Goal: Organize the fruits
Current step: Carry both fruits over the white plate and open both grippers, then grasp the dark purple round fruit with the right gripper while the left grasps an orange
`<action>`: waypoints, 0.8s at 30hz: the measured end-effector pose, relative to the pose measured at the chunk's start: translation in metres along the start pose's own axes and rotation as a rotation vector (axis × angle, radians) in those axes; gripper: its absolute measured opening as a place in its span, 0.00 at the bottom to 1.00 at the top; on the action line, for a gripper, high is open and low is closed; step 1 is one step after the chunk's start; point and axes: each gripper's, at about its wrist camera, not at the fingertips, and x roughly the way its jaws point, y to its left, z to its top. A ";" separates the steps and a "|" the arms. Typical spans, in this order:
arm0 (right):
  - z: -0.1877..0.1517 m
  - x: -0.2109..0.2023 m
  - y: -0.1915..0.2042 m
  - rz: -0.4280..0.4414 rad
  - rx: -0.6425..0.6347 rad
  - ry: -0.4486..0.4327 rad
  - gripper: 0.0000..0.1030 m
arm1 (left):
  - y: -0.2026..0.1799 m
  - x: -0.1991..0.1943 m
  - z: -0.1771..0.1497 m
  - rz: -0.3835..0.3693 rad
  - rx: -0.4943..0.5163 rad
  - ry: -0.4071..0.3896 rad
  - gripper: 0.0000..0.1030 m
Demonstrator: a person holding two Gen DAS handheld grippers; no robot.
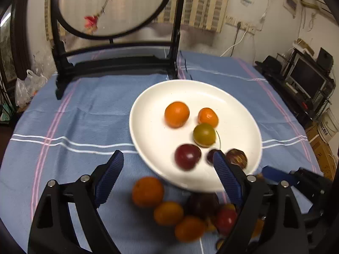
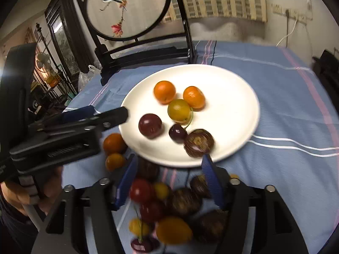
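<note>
A white plate (image 1: 148,110) (image 2: 233,97) on the blue cloth holds two oranges (image 1: 177,114) (image 2: 164,92), a yellow-green fruit (image 1: 204,134) (image 2: 179,110), a dark red plum (image 1: 188,156) (image 2: 150,125), a cherry (image 2: 177,133) and a brown fruit (image 1: 237,158) (image 2: 198,142). Several loose fruits (image 1: 168,212) (image 2: 173,229) lie in a pile on the cloth in front of the plate. My left gripper (image 1: 167,155) hovers open over the plate's near rim, gripping nothing. My right gripper (image 2: 170,158) stands open above the pile, its pads touching no fruit.
A dark wooden stand with a round embroidered screen (image 1: 114,6) (image 2: 127,10) stands at the back of the table. A plastic bag (image 1: 27,86) sits at the left edge, and a screen with shelves (image 1: 307,80) at the right. A hand (image 2: 21,192) holds the left gripper.
</note>
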 end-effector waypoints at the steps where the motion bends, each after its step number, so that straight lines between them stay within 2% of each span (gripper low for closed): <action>1: -0.008 -0.010 0.001 -0.008 -0.013 -0.005 0.64 | -0.001 -0.007 -0.004 -0.003 0.006 -0.008 0.85; 7: -0.050 -0.042 -0.004 -0.020 -0.027 -0.011 0.64 | 0.003 -0.039 -0.040 0.000 0.009 -0.031 0.89; 14: -0.096 -0.048 -0.003 0.008 -0.034 0.062 0.64 | 0.009 -0.047 -0.081 0.027 0.015 0.001 0.89; 18: -0.109 -0.045 0.006 0.010 -0.052 0.097 0.64 | 0.015 -0.045 -0.100 0.054 0.022 0.016 0.89; 22: -0.115 -0.037 0.018 -0.049 -0.101 0.120 0.64 | 0.020 -0.039 -0.110 0.061 0.023 0.045 0.89; 24: -0.115 -0.034 0.022 -0.065 -0.120 0.116 0.60 | 0.022 -0.036 -0.113 0.074 0.029 0.048 0.89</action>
